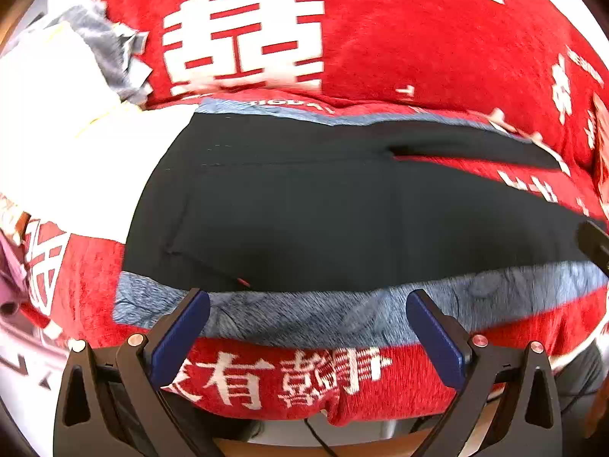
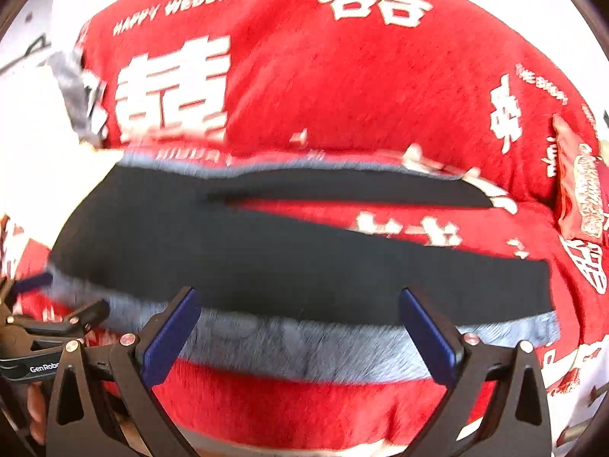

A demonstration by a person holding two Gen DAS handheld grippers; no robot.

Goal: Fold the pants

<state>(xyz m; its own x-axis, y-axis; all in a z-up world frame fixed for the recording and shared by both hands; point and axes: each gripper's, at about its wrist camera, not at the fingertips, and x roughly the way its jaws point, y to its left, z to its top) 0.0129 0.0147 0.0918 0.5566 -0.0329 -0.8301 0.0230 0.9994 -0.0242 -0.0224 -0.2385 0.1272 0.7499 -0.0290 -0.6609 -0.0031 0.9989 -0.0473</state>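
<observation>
Dark navy pants (image 1: pixel 304 209) lie flat on a red blanket, waist to the left and two legs spread to the right with a red gap between them. The right wrist view shows the same pants (image 2: pixel 266 251), blurred. My left gripper (image 1: pixel 308 304) is open just short of the near edge of the pants, over a blue-grey band, with nothing between its blue pads. My right gripper (image 2: pixel 298 301) is open too, its fingertips level with the near edge of the closer leg. The left gripper's (image 2: pixel 57 297) body shows at the left of the right wrist view.
The red blanket (image 1: pixel 418 38) with large white characters covers the surface. Its blue-grey band (image 1: pixel 323 320) runs along the pants' near edge. White and grey cloth (image 1: pixel 76 76) is piled at the far left. A red cushion (image 2: pixel 582 186) sits at the right.
</observation>
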